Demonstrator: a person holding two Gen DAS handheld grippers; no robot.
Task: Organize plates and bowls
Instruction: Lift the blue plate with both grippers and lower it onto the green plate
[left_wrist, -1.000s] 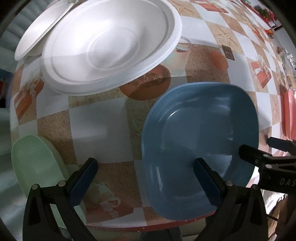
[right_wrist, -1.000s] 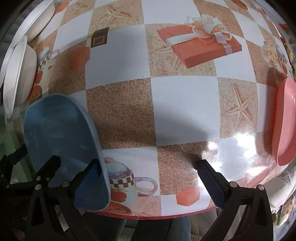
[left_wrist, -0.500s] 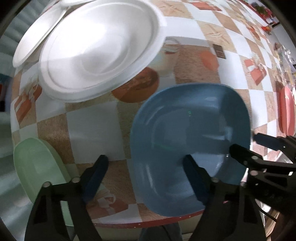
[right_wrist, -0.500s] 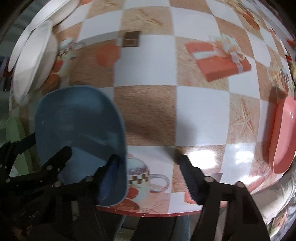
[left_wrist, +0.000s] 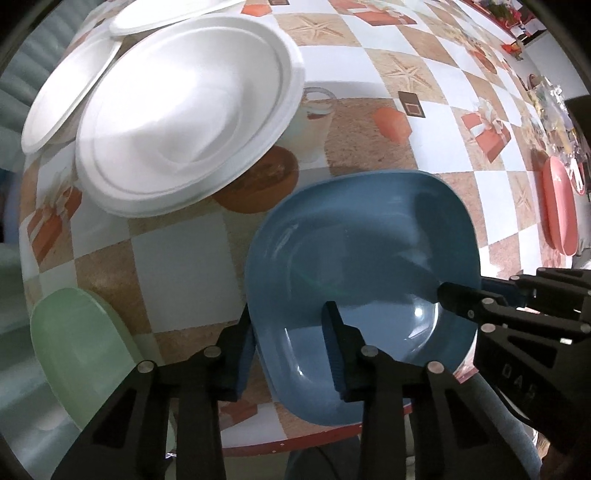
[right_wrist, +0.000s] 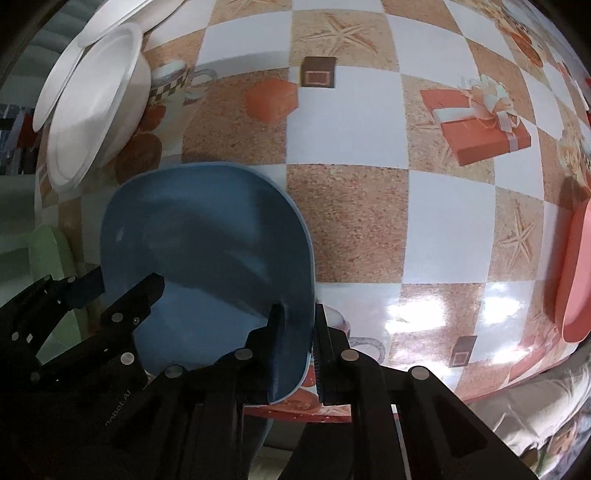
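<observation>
Left wrist view: the blue rounded-square plastic plate lies at the near edge of the tabletop, which is covered in a checked oilcloth printed with starfish and gift boxes. The plate's nearest corner overhangs the red table edge. The left tool straddles the plate's left rim, one finger outside and one over the well; the jaws are narrowed around the rim, but whether the pads are pressing it I cannot tell. The right tool, seen from its own camera, has its fingers drawn close on either side of the plate's right rim and looks clenched on it.

A stack of white round foam plates sits farther back on the left, a pale green plastic plate lies at the left edge, and a coral-red plastic plate sits well apart on the right.

The blue plate looks light and stiff, with a glossy face that is likely slippery under rubber pads. The raised rim is the sensible place to hold, pads set across the lip rather than on the sloping well. Held on opposite sides it should lift level; a one-sided grip might let it pivot or slide out. It looks unlikely to break if dropped, but it could skid off the overhanging edge.
</observation>
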